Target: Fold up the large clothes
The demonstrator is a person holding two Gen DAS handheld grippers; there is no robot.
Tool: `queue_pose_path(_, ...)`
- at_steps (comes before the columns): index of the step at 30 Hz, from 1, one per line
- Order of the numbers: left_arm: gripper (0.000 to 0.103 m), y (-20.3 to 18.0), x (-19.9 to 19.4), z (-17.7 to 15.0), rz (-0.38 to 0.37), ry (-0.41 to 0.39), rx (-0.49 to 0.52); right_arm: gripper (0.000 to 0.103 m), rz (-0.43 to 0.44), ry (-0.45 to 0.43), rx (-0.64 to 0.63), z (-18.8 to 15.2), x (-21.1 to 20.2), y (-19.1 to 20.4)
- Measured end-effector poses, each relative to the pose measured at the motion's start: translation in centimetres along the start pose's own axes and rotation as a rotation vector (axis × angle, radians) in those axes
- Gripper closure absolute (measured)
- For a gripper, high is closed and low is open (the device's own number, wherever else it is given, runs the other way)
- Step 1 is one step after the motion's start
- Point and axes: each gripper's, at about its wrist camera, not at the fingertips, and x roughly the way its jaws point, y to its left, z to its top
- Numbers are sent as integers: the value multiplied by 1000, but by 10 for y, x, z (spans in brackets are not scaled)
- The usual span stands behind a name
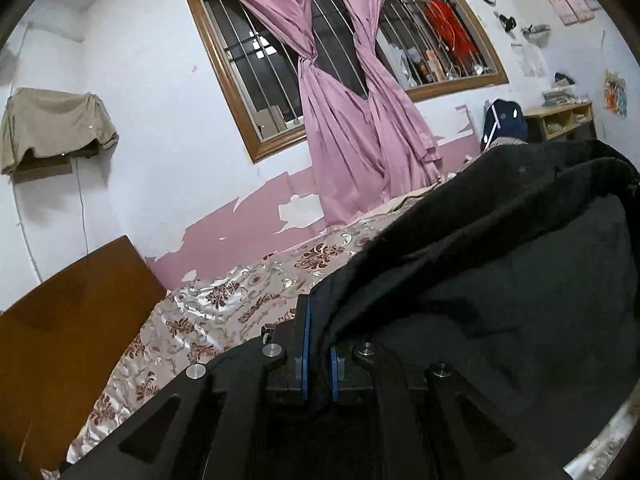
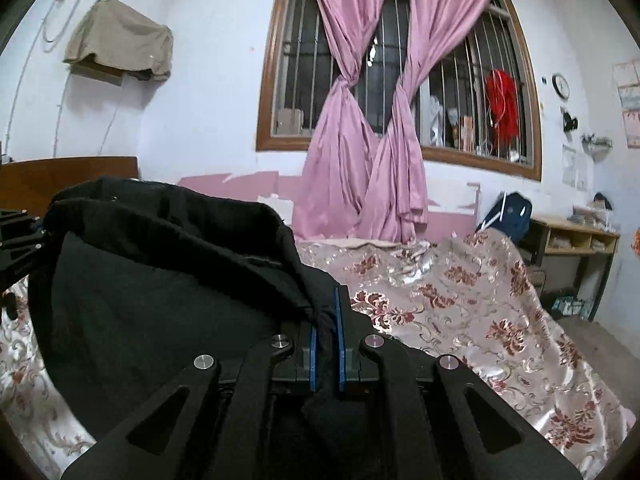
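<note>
Above the floral satin bedspread (image 2: pixel 460 292), both grippers hold one large black fleece garment (image 2: pixel 160 280) lifted off the bed. The left gripper (image 1: pixel 319 344) points forward and slightly upward toward the window wall, its blue-padded fingers (image 1: pixel 306 332) clenched on a bunched edge of the black cloth, which rises out of the jaws and spreads away to that gripper's right in a thick rolled fold. The right gripper (image 2: pixel 325 344) is held about level, aimed at the same wall, its blue pads (image 2: pixel 341 336) likewise pinched on a gathered corner of the garment; from there the fabric hangs to its left, above the bedspread. At the far left of the right wrist view a black frame shows at the garment's other end. Beyond the bedspread hang two knotted pink curtains (image 2: pixel 360 152) before a wood-framed barred window (image 2: pixel 460 92).
</note>
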Motion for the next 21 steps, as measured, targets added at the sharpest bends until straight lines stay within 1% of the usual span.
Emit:
queue_pose_path(4,96,-8,36,4,9,25,-2,96,-20,57,-12,2,51,-1)
queue_pose_path(6,96,-13,54,4,15,36,-2,96,-19,95,5,4,78,-4)
queue_pose_path(8,96,-16,72,5,20,54,1,96,-22,117,12,3,95,-6)
queue_pose_path(10,96,-20,94,2,19,95,-2,96,-32,138,2,2,117,-5)
queue_pose_path(11,96,-20,99,-1,15,108,-7,96,-37,149,-6,1,126,-4)
queue_pose_path(14,96,-23,122,-10,9,142,-25,96,-51,182,-27,-3,152,1)
queue_pose_path(19,96,-29,152,-22,12,167,-26,96,-69,202,-61,-11,171,10)
queue_pose_path(21,95,-29,164,-26,2,181,-39,96,-75,211,-70,-10,182,11)
